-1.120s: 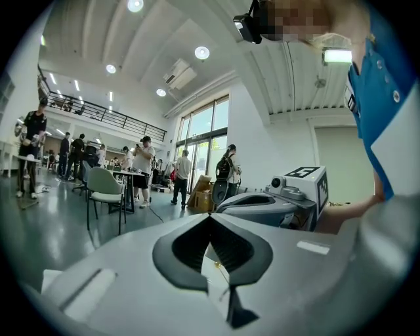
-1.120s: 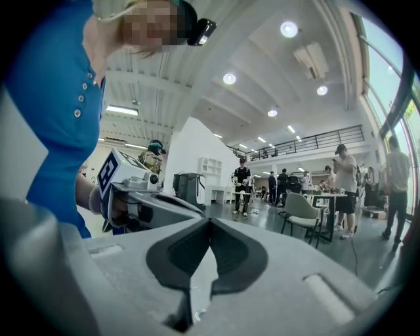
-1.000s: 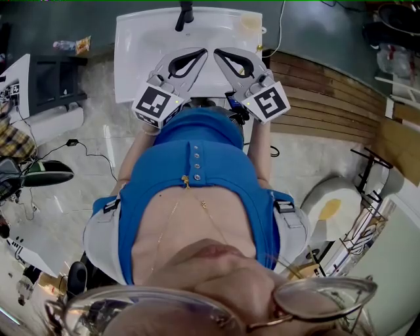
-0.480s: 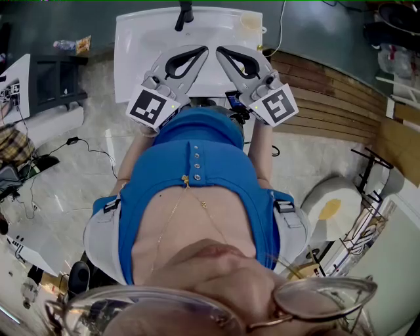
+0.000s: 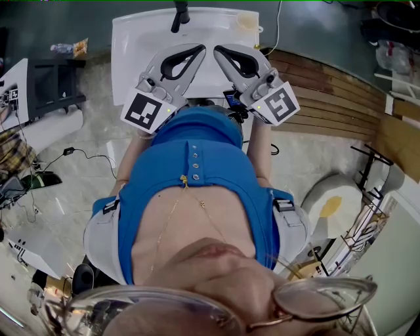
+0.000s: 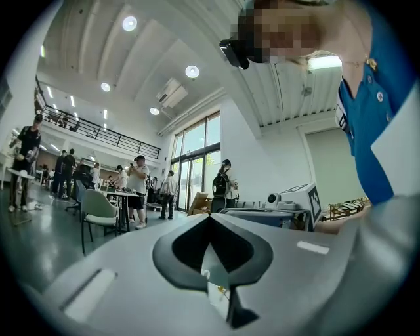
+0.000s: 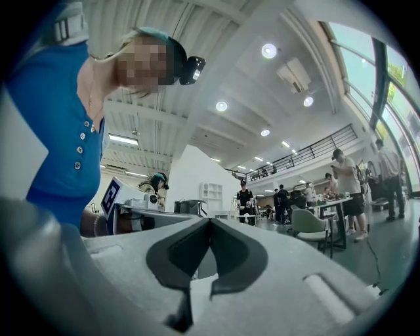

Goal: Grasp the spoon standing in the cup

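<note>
In the head view a white table (image 5: 138, 46) lies beyond the person's blue shirt. At its far edge stands a dark upright thing (image 5: 178, 14), too small to tell whether it is the cup with the spoon. Both grippers are held close to the chest, over the table's near edge. The tips of my left gripper (image 5: 202, 47) and my right gripper (image 5: 217, 49) point toward the far edge. In each gripper view the jaws meet at the tip with nothing between them: left gripper (image 6: 210, 216), right gripper (image 7: 210, 220). Neither of those views shows a cup or spoon.
A pale yellowish round thing (image 5: 249, 21) sits at the table's far right corner. Wooden slats (image 5: 328, 98) lie right of the table, with cables and gear (image 5: 39, 177) on the floor at left. The gripper views look up into a hall with people, tables and chairs (image 6: 98, 207).
Both grippers' marker cubes have drifted slightly outward and lower in the head view, left cube leftward, right cube rightward. The jaws stay closed and hold nothing.
</note>
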`<state>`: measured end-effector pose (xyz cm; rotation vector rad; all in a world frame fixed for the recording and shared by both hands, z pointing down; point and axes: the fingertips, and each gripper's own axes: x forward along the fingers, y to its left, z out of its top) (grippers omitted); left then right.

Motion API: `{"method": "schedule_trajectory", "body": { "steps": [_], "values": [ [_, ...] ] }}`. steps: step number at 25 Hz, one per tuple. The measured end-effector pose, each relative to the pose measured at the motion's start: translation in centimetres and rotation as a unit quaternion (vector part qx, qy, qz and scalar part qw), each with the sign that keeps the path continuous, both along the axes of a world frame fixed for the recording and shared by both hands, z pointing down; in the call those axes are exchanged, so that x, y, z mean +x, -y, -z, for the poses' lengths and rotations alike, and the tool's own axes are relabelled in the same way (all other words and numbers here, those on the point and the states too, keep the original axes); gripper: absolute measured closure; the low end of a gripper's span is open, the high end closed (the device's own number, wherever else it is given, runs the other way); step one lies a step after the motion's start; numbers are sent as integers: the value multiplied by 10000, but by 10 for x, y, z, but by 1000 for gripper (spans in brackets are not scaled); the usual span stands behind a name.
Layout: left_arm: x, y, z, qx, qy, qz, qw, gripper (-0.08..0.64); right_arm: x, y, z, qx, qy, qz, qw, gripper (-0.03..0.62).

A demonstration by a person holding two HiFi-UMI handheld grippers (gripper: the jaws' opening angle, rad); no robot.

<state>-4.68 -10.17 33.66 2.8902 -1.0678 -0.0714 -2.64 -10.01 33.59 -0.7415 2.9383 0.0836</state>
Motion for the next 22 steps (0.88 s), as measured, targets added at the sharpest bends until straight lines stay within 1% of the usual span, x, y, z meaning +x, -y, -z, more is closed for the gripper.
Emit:
{"method": "schedule_trajectory", "body": {
  "steps": [5,8,11,16,22],
  "values": [
    [2,0,6,37,-19,-43,10000,561,1,1,3,1,34,-12,10000,591],
    [4,0,13,120,-95,-76,9999,562,1,1,4,3,48,-7,10000,591],
    [4,0,10,61,-8,-78,10000,561,2,1,6,-5,121,-4,9999,591],
    [6,1,16,102,-117,-129,9998,561,3,1,6,-48,167,5,9998,591],
    [6,1,9,-15,43,-125,9999,561,3,1,6,-82,105,61,9999,592]
  ]
}}
